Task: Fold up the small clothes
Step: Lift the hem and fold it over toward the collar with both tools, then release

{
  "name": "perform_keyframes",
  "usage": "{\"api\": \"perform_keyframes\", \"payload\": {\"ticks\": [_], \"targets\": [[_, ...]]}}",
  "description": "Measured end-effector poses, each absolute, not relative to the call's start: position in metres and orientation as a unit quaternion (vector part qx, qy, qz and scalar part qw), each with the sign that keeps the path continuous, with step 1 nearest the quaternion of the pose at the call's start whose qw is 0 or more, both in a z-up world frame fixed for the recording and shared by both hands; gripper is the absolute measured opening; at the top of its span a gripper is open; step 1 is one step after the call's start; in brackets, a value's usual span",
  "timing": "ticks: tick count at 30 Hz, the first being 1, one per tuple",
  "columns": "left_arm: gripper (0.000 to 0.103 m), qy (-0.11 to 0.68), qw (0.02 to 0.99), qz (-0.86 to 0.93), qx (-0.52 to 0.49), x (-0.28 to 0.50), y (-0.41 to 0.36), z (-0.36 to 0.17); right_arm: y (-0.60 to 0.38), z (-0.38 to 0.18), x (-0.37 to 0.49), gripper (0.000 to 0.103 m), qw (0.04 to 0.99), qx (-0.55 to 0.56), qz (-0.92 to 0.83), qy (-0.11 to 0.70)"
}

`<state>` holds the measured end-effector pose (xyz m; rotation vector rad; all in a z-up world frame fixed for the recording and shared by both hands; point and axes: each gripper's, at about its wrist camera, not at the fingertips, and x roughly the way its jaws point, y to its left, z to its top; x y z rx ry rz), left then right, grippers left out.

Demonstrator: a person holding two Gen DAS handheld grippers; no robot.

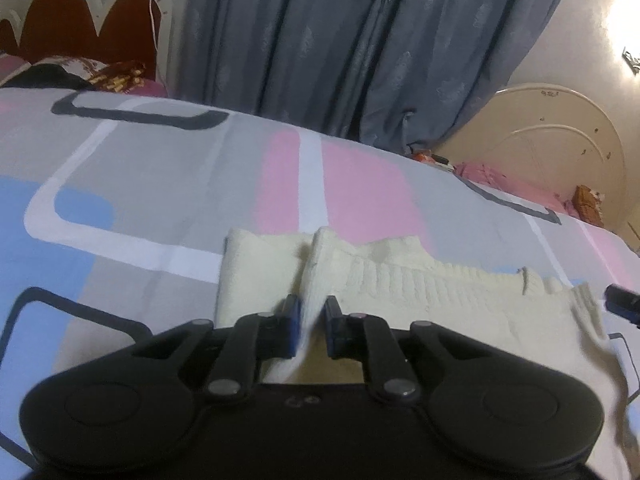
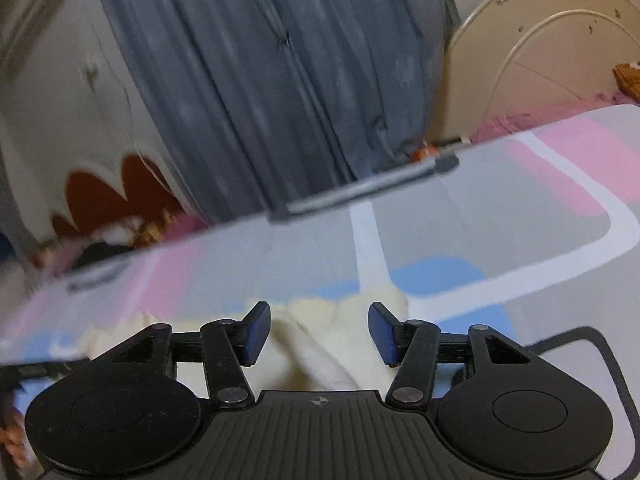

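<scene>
Cream knit [image 1: 400, 292] on patterned bedsheet [image 1: 160, 168]; my left gripper [image 1: 311, 320] pinches its edge, my right gripper [image 2: 319, 330] spread wide over it, gripping nothing.

The left hand-held gripper [image 1: 311, 330] pinches a cream knit garment [image 1: 400, 280] on the bedsheet [image 1: 140, 168].
</scene>
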<state>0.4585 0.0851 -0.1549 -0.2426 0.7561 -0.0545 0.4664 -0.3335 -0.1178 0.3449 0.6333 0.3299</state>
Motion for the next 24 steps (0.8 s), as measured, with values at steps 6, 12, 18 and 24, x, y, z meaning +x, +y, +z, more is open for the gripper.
{"api": "perform_keyframes", "payload": {"ticks": [6, 12, 18, 24], "targets": [[0.013, 0.366, 0.923, -0.031, -0.112, 0.46, 0.078, -0.154, -0.308, -0.138, 0.474, 0.044, 0.92, 0.083, 0.157, 0.35], [0.003, 0.342, 0.934, -0.016, -0.104, 0.452, 0.078, -0.15, -0.298, -0.14, 0.477, 0.002, 0.919, 0.062, 0.164, 0.353], [0.003, 0.293, 0.95, 0.018, -0.104, 0.449, 0.077, -0.142, -0.301, -0.122, 0.475, 0.002, 0.941, 0.082, 0.149, 0.293], [0.005, 0.326, 0.94, 0.037, -0.096, 0.462, 0.073, -0.166, -0.29, -0.153, 0.493, 0.002, 0.933, 0.043, 0.113, 0.34]]}}
